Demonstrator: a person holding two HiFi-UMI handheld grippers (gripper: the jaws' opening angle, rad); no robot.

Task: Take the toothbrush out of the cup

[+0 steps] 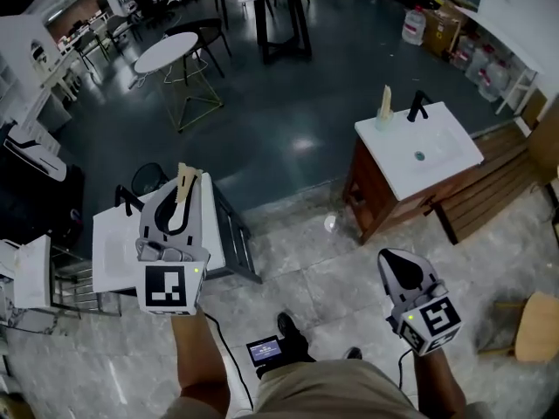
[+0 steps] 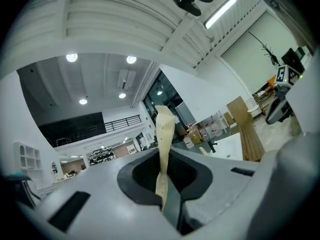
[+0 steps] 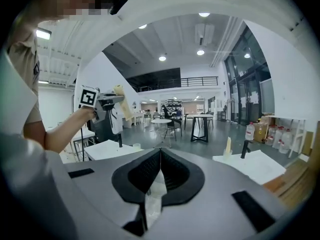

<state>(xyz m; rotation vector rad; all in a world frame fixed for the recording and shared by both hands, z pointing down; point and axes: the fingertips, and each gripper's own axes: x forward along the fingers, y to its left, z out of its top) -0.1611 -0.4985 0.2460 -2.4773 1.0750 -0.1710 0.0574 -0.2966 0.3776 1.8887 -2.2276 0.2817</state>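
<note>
Pale beige flat toothbrush [image 2: 164, 126] pinched in the left gripper [image 1: 181, 201] above the white desk [image 1: 109, 244], apparently clear of its small cup [image 3: 136, 146]; this thin hold could let it twist free; right gripper [image 3: 159, 156] pressed together, empty.

- toothbrush [image 2: 164, 129]: plain pale cream
- left gripper [image 2: 165, 194]: light grey shell, black inner lining
- marker cube [image 1: 166, 288]: black squares on white
- right gripper [image 3: 160, 156]: grey, black lining
- sink cabinet [image 1: 371, 201]: reddish-brown wood, white top
- floor [image 1: 288, 120]: dark blue-grey
</note>
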